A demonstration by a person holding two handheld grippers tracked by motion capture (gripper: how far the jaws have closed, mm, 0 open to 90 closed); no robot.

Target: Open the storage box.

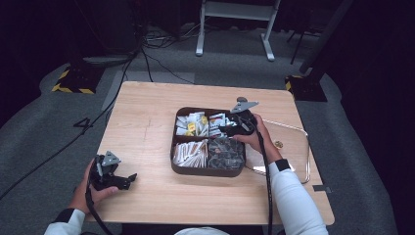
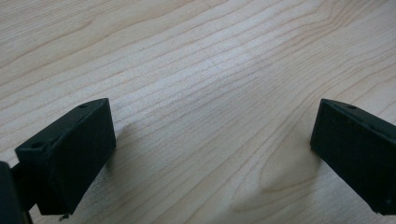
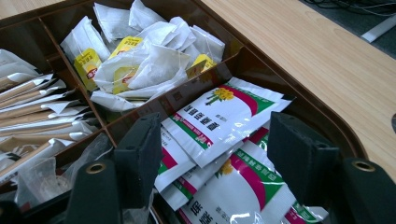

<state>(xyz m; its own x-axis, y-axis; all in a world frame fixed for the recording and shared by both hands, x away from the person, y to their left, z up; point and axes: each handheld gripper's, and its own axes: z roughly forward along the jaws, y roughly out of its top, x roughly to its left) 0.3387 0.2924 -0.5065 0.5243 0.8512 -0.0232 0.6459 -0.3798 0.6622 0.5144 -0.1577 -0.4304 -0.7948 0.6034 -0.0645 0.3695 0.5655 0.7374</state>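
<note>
The divided tray sits mid-tabletop; the right gripper hangs over its far-right compartment, jaws well open and empty astride the top flower-printed sachet. The sachets overlap loosely, so closing may pinch several or slide off the glossy film. The left gripper rests near-left on bare wood, jaws wide and empty.

White sleeves, dark cuffs; black grippers, grey three-cornered top plates, trailing black cables, blocky black jaws.
</note>
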